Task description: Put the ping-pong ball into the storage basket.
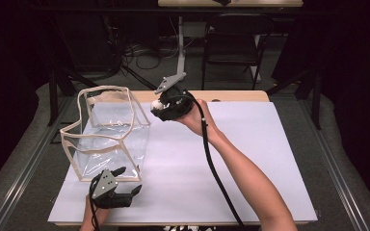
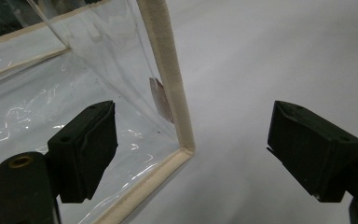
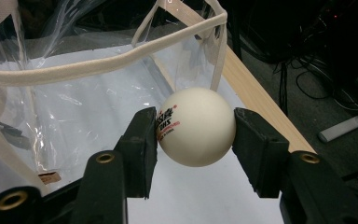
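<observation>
A white ball (image 3: 196,126) is clamped between the two black jaws of the right gripper (image 3: 196,128), one pad pressed on each side, red print showing beside the left pad. In the high view the right gripper (image 1: 158,105) is seen raised off the table, pointed leftward at the upper rim of the clear bag (image 1: 107,132), with the ball (image 1: 157,104) at its tip just beside that rim and outside the bag. The gripper is carried by the right hand (image 1: 195,118), the wrist bent and the forearm stretched diagonally from the lower right edge across the white mat (image 1: 250,159); its cable is trailed along the forearm. The left gripper (image 1: 128,181) is held low near the front edge of the mat, in a hand that enters from the bottom edge, with its jaws spread wide and nothing pressed between them. In the left gripper view, the beige-trimmed bottom corner of the bag (image 2: 182,140) is seen between the open jaws, nearer the left jaw, untouched by either. The bag stands open on the left part of the mat.
</observation>
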Available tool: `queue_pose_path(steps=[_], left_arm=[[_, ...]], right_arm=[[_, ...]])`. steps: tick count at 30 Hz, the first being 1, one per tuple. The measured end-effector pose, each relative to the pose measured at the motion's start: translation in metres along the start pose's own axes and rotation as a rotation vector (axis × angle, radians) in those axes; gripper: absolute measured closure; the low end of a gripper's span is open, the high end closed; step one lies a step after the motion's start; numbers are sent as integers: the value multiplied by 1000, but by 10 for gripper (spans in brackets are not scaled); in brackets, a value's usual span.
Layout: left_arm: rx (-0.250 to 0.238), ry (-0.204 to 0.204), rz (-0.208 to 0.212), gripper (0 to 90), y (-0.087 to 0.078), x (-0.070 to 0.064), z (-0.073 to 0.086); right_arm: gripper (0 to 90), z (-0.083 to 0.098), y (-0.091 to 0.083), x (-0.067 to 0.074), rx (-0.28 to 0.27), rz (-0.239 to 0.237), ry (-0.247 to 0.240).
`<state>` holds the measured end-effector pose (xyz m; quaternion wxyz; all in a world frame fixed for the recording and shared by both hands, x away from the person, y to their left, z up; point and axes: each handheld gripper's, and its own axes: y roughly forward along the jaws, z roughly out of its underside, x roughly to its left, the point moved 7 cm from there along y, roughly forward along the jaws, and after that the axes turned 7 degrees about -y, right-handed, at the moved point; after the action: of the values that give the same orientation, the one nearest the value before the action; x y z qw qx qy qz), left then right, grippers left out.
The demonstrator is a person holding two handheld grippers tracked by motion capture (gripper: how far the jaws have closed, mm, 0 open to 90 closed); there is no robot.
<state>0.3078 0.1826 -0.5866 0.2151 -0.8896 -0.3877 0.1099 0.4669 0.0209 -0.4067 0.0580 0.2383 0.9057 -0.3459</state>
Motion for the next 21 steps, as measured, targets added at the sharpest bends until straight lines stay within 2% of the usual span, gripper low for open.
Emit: queue_pose_path(steps=[21], left_arm=[[2, 1, 1, 162, 0, 0, 0]], right_arm=[[507, -9, 2, -3, 8, 0, -5]])
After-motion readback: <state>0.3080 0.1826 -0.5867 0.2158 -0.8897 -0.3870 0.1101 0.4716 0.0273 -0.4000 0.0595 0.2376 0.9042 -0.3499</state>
